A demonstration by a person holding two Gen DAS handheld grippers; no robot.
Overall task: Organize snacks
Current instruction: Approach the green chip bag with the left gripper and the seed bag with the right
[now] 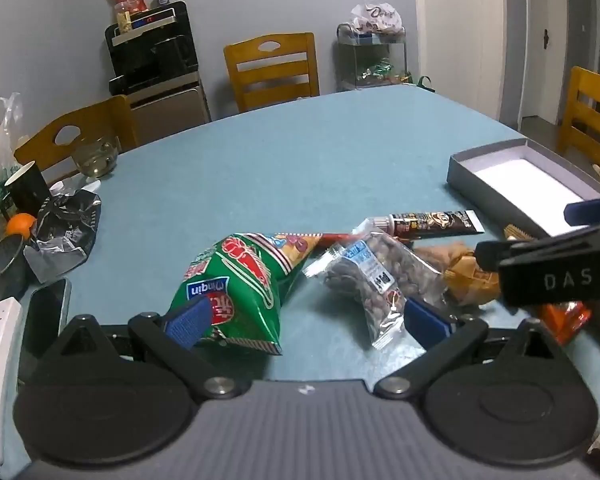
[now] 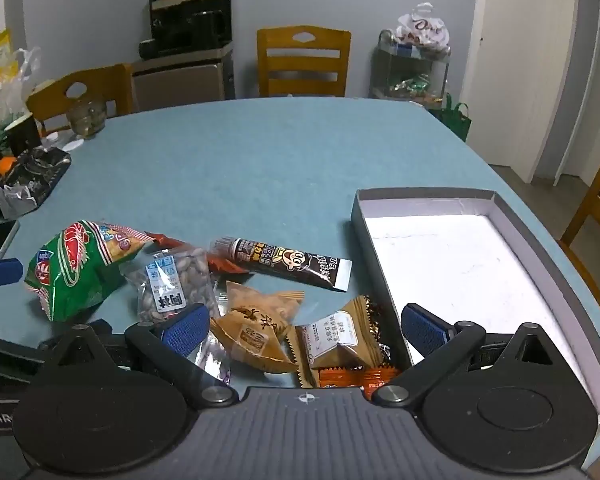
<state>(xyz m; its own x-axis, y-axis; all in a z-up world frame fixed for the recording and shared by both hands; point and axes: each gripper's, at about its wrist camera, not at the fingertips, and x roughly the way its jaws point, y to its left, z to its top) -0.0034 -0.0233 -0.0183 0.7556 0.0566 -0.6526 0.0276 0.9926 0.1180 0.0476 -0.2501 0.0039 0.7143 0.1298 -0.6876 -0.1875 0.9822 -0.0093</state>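
1. The left claw [image 1: 306, 322] is spread as wide as it goes and grips nothing; its left pad sits against the green shrimp-chip bag [image 1: 240, 284] and its right pad beside the clear bag of nuts [image 1: 374, 276], neither pinched. The right claw [image 2: 302, 326] is equally wide and empty, hovering over the small wrapped snacks.
2. Landmark: the shallow grey box [image 2: 512, 236] on the blue table [image 2: 260, 160]. Its white floor is bare, so I judge nothing sorted yet; the whole task remains.
3. Farthest left of the box lies the green shrimp-chip bag [image 2: 76, 272], puffed and tilted.
4. Next toward the box is the clear bag of nuts [image 2: 172, 280], touching the green bag.
5. Closer, the dark brown tube-shaped snack [image 2: 284, 262] lies flat, its tail end just beside the box's left wall.
6. Below it, the tan triangular packet [image 2: 256, 332], then the brown wrapped pastry [image 2: 340, 340] and the orange packet [image 2: 356, 378], the pastry nearly against the box wall.
7. Every snack is outside the box; each still needs carrying in.
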